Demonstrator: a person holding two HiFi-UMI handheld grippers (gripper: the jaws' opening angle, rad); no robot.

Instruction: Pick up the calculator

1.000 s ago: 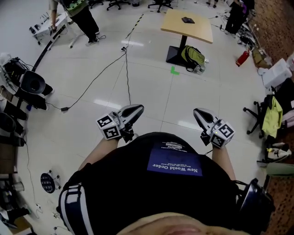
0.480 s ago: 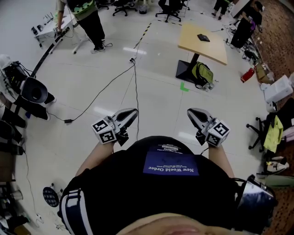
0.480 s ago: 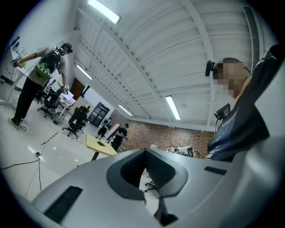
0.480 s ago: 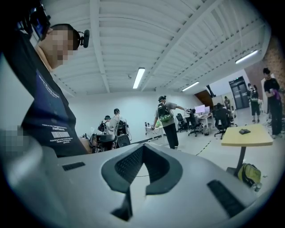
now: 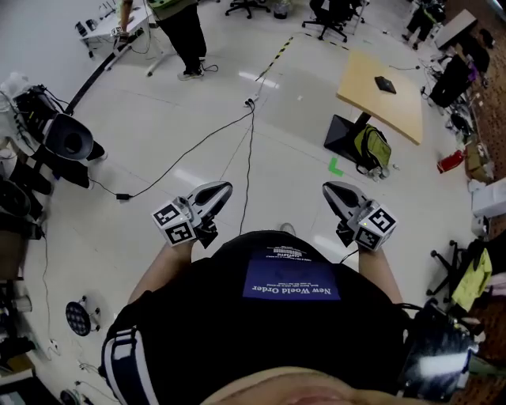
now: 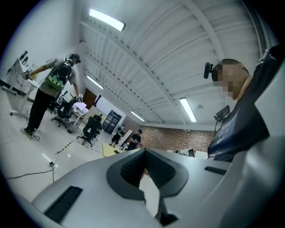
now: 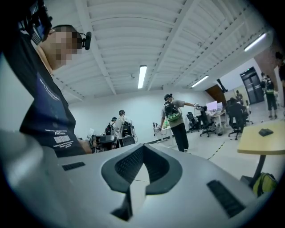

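This is a large open lab hall shared with office space. A glossy white tiled floor [image 5: 158, 119] runs wide, with loose black cables [image 5: 248, 158] trailing over it. Black wheeled office chairs [image 5: 328, 12] stand at the far end near a light wooden table on a black pedestal [image 5: 371, 107]. Dark recording gear on stands [image 5: 59, 138] lines one edge. Overhead is a ribbed white ceiling with long strip lights [image 7: 142, 76], and a red brick wall [image 6: 164, 138] closes the far side.
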